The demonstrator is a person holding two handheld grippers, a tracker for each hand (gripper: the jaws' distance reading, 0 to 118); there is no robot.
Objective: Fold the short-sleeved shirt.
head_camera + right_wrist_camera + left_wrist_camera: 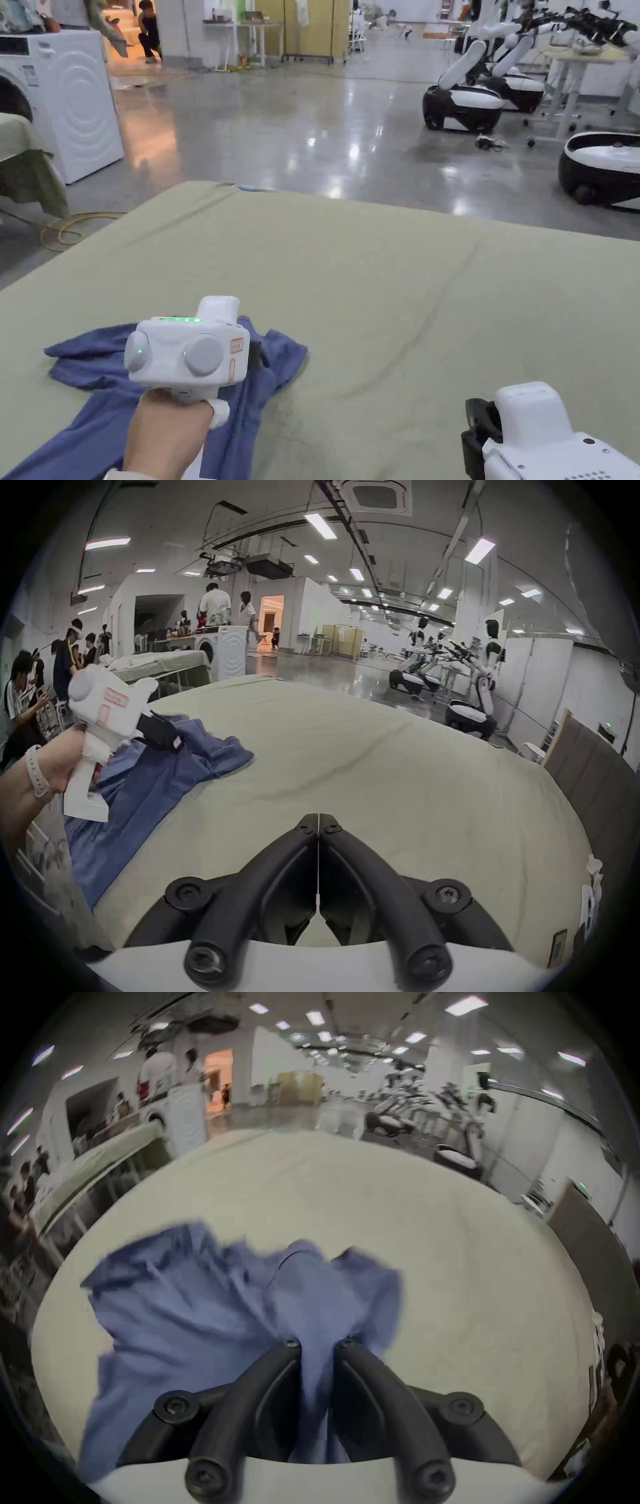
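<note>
The right gripper [318,823] is seen nearest, at the lower right of the head view, held above bare cloth; its jaws are pressed tip to tip with nothing between them, as shown in the right gripper view. The left gripper [317,1343] is held by a hand [164,431] at the lower left of the head view, and its jaws are clamped on a raised bunch of the blue short-sleeved shirt [180,1310], the fabric being drawn up between both jaws in the left gripper view. The shirt is shown crumpled and unfolded on the near left part of the table [406,287], with its lower portion trailing toward the near edge. The table is covered by a pale green cloth bearing shallow creases. A white strap [36,774] is worn at the wrist of the left hand. Beyond the table, a glossy grey floor [300,131] is seen. A white washing machine [69,100] stands at the far left, beside a second cloth-covered table [25,162]. White and black wheeled robots [465,100] are parked at the far right. Several people [65,660] are visible in the background at the left.
</note>
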